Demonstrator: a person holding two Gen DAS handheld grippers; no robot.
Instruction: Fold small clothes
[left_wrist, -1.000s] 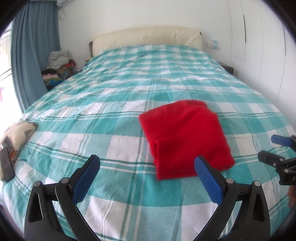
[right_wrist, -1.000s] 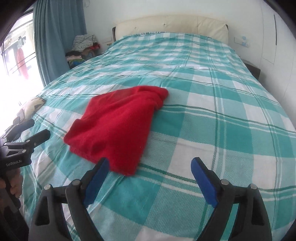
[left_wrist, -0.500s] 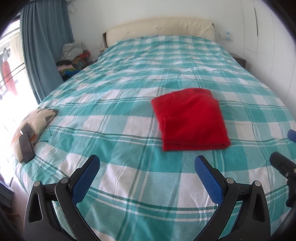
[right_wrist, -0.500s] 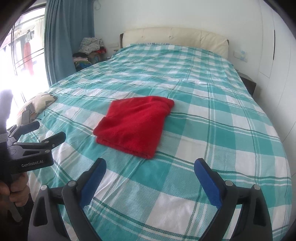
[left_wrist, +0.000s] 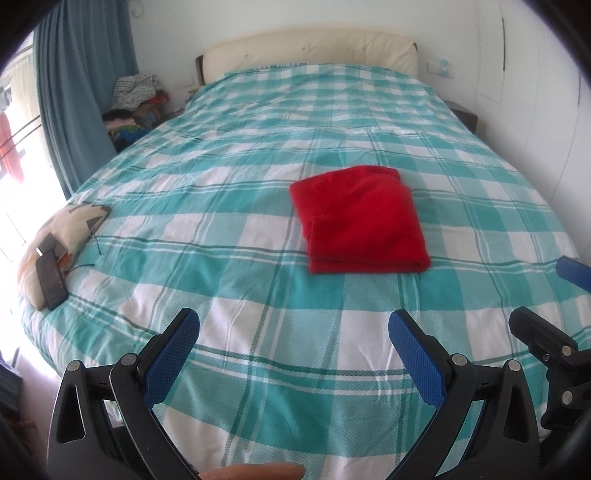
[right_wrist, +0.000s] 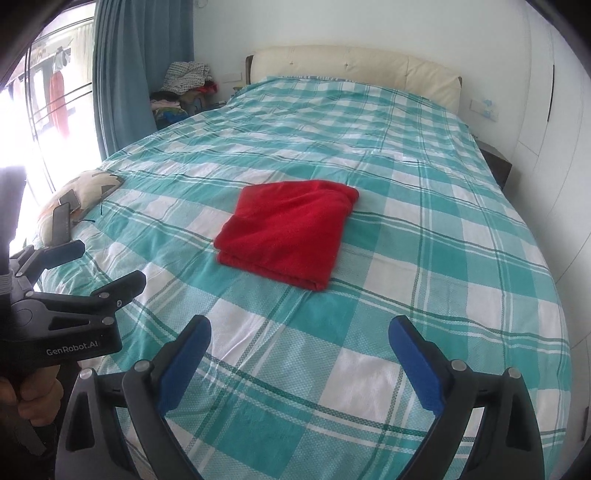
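Near the middle of the bed (left_wrist: 229, 177), the red garment (left_wrist: 360, 218) lies folded into a compact rectangle. It looks soft, light and limp; grip a stacked corner. Left gripper (left_wrist: 291, 345) and right gripper (right_wrist: 299, 350) hold released jaws, both empty, near the foot edge.

red garment (left_wrist: 360, 218): fuzzy matt cloth | bedspread (left_wrist: 229, 206): woven checked cotton | headboard (left_wrist: 314, 48): smooth cream leather
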